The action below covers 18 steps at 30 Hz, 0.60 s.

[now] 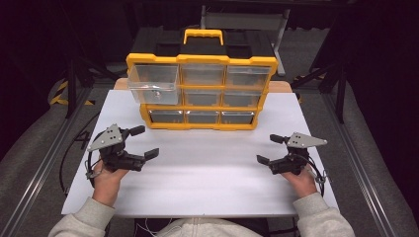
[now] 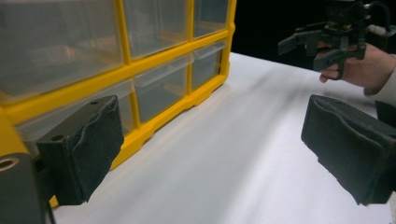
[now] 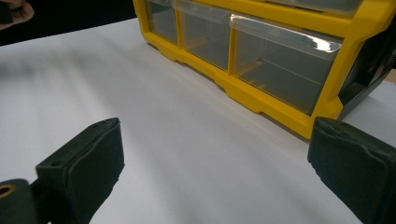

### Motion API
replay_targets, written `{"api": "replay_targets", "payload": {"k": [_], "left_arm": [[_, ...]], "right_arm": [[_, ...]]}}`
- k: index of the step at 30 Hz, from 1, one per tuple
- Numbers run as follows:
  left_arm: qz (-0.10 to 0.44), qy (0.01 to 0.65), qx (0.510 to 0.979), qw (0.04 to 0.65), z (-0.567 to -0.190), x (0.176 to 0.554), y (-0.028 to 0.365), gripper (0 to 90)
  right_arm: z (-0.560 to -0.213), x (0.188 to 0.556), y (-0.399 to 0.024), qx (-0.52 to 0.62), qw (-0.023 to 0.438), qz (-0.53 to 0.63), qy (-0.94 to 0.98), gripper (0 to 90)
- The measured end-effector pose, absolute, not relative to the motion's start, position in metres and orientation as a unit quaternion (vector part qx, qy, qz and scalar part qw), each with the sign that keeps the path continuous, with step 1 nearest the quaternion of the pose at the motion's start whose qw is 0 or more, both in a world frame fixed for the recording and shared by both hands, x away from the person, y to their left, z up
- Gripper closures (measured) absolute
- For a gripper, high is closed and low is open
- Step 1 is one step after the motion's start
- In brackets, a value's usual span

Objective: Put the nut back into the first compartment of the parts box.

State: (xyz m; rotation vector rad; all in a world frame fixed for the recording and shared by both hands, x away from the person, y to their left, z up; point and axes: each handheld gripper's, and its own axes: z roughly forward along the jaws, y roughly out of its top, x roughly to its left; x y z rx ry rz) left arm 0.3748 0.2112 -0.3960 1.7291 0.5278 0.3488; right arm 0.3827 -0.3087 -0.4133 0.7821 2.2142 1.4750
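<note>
We look along our left gripper [image 2: 210,154], whose two black padded jaws stand wide apart with nothing between them above the white table [image 2: 224,177]. On the left rises the yellow drawer cabinet [image 2: 140,74] with its clear drawers [image 2: 161,86], close beside the left jaw. Far off at the upper right, a hand [image 2: 362,70] holds our right gripper [image 2: 313,49], its jaws parted.

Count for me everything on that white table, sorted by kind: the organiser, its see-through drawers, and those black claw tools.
Yellow plastic organiser box with a carry handle: 1
Clear plastic drawers: 9, the top-left one pulled out
Black two-jaw grippers: 2, left and right, both open and empty
Total: 12
</note>
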Motion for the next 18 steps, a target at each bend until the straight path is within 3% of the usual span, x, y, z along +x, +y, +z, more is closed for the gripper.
{"api": "replay_targets", "payload": {"k": [5, 18], "left_arm": [[0.150, 0.216, 0.745, 0.613, -0.425, 0.372, 0.203, 2.9], [0.152, 0.212, 0.739, 0.621, -0.432, 0.370, 0.205, 2.7]], "right_arm": [[-0.415, 0.382, -0.307, 0.275, 0.182, 0.516, 0.791, 3.8], [-0.415, 0.380, -0.308, 0.274, 0.187, 0.521, 0.786, 3.4]]}}
